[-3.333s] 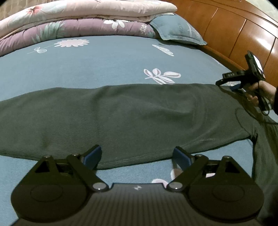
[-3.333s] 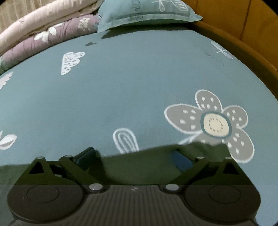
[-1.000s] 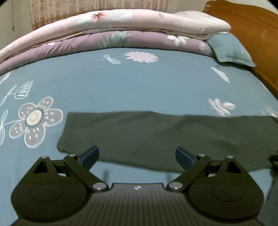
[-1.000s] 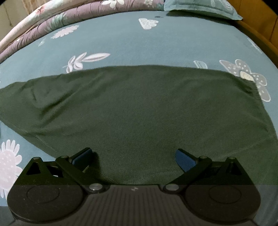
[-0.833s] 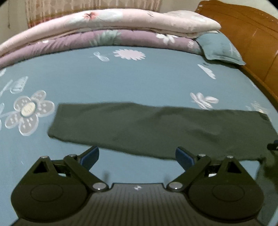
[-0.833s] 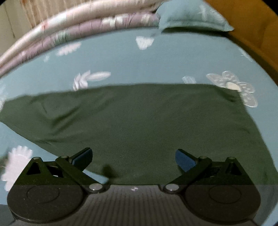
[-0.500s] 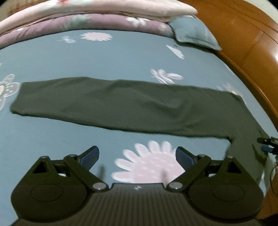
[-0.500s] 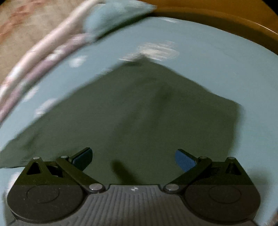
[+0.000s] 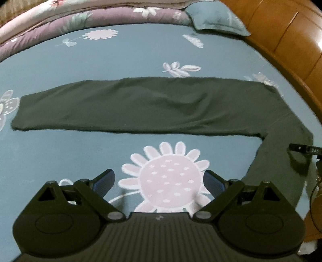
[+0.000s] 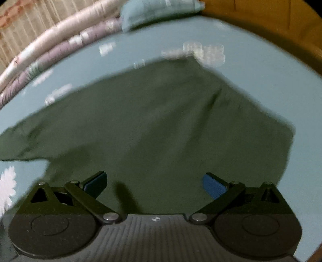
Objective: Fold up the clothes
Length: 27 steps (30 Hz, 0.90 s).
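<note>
Teal bedsheet (image 9: 124, 58) printed with pale flowers covers the bed, with folded quilts (image 9: 86, 18) stacked along the far edge at 12 o'clock, a pillow (image 9: 217, 22) at 1 o'clock and a wooden headboard (image 9: 289, 42) curving down the 2 to 3 o'clock side. On the sheet lies the dark green garment (image 9: 145, 106), apparently trousers: in the left wrist view one leg runs as a long band from 9 o'clock to 3 o'clock across the middle of the picture, then the cloth turns a corner at the 3 o'clock end and runs down toward 4 o'clock.

Left gripper (image 9: 159, 181) hangs with its jaws wide apart and nothing between them, over a large pink flower print (image 9: 167, 179), short of the garment, whose near hem lies at 12 o'clock from it. Right gripper (image 10: 155, 183) likewise has its jaws spread and empty, but it sits right over the garment (image 10: 161, 125), with cloth filling the view from 9 o'clock to 2 o'clock; that picture is blurred, so I cannot tell whether its fingers touch the fabric. Its tip also shows at the 3 o'clock edge of the left view, above the cloth.

What matters for the next fold, as I judge it, is that the long axis of the leg lies crosswise to the left gripper, and the right gripper is the nearer one, already at the waist end. The left one has bare sheet to cross before it can take an edge.
</note>
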Each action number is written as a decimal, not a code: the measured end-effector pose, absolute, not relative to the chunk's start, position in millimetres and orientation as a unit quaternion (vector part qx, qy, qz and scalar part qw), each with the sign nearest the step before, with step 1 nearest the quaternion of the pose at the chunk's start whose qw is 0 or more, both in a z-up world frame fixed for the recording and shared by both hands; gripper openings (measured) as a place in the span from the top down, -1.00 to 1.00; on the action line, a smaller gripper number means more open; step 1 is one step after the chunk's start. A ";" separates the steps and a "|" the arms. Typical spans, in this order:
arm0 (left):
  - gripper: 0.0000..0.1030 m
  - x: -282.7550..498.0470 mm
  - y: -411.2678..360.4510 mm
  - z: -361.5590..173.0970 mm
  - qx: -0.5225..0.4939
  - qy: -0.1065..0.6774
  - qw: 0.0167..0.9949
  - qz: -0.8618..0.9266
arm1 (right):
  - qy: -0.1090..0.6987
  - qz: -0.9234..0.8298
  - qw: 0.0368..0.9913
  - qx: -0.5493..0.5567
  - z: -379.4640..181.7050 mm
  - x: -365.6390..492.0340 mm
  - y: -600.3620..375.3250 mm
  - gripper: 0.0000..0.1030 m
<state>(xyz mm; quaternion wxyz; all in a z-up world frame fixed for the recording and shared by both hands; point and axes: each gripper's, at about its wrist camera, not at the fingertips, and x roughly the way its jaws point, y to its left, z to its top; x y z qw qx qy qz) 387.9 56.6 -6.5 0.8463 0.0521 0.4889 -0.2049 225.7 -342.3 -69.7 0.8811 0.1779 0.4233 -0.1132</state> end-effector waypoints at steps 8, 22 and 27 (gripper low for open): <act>-0.84 355.5 48.8 -7.0 0.051 0.494 0.852 -0.164 | 0.370 -0.085 0.896 0.232 -53.2 210.4 -368.6 -1.00; -0.84 274.3 25.9 -9.7 0.006 0.495 0.867 -0.060 | 0.386 -0.010 0.910 0.150 -59.9 222.2 -417.3 -1.00; -0.84 258.3 -2.4 -26.4 0.005 0.500 0.862 -0.085 | 0.377 0.048 0.919 0.108 -36.2 219.3 -394.3 -1.00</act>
